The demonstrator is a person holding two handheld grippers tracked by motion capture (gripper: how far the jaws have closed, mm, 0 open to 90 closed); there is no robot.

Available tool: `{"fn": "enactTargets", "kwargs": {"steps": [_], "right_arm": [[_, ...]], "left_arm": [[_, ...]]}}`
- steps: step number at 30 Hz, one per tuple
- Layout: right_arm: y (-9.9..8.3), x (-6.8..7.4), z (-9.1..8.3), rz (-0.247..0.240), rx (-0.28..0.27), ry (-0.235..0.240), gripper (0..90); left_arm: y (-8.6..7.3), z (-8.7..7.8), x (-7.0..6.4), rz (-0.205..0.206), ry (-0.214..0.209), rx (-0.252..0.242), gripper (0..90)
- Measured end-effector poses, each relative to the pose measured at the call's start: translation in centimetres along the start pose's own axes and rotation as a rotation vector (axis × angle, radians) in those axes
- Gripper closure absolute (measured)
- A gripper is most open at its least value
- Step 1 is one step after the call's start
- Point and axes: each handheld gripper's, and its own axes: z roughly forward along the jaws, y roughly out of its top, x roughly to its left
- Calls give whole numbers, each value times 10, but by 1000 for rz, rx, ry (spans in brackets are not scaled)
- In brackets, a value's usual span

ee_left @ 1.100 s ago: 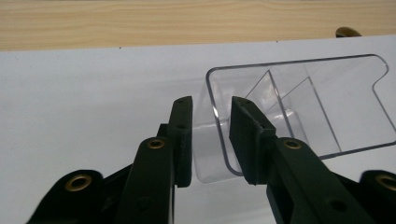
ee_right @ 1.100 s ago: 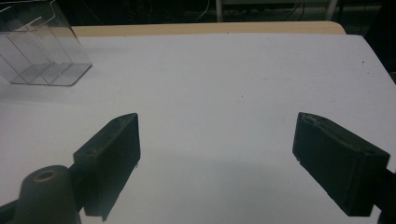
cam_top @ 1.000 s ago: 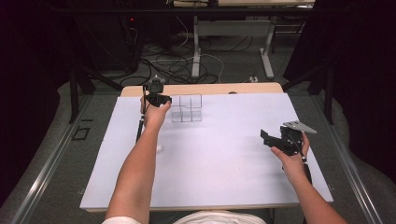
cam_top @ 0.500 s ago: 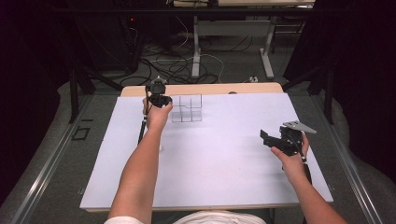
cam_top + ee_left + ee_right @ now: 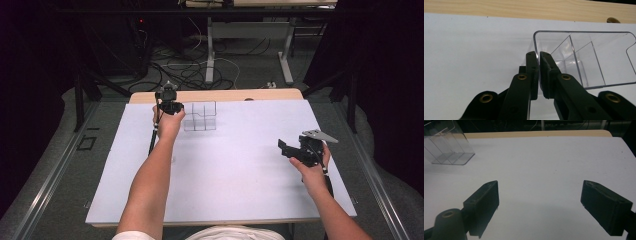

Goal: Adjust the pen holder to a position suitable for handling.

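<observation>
— Grippers at a white-topped table (image 5: 225, 175), seen from the near side: the left gripper (image 5: 539, 58) is pinched on the near wall of a clear plastic organiser box with inner dividers (image 5: 586, 57), its black jaws drawn almost together with the thin wall between them

— And where does that box stand?

— Near the far edge of the white sheet, left of centre, just short of the strip of bare wood; from above, the clear plastic organiser box (image 5: 200, 116) sits just to the right of the left gripper (image 5: 170, 102), its long side running across the table, parallel to the far edge

— What of the other hand?

— The right gripper (image 5: 295, 150) hangs over the right part of the table, well apart from the box, jaws spread wide and holding nothing; its own camera shows bare sheet between them and the box (image 5: 446, 145) off at upper left

— So which hand decides the next move?

— The left, by my reading: it already has the wall, and the box trails away from its jaws to the right, so any pull or lift would likely swing that long side about the grip
</observation>
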Motion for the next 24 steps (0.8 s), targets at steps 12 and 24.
{"fn": "enactTargets", "kwargs": {"steps": [12,24], "right_arm": [[0,0,0,28,7,-5,145],[1,-1,-2,20,1,-5,145]], "left_arm": [[-5,-5,-11,-13,13,28,879],[-23,-16,-34,-7,2,55,878]]}}
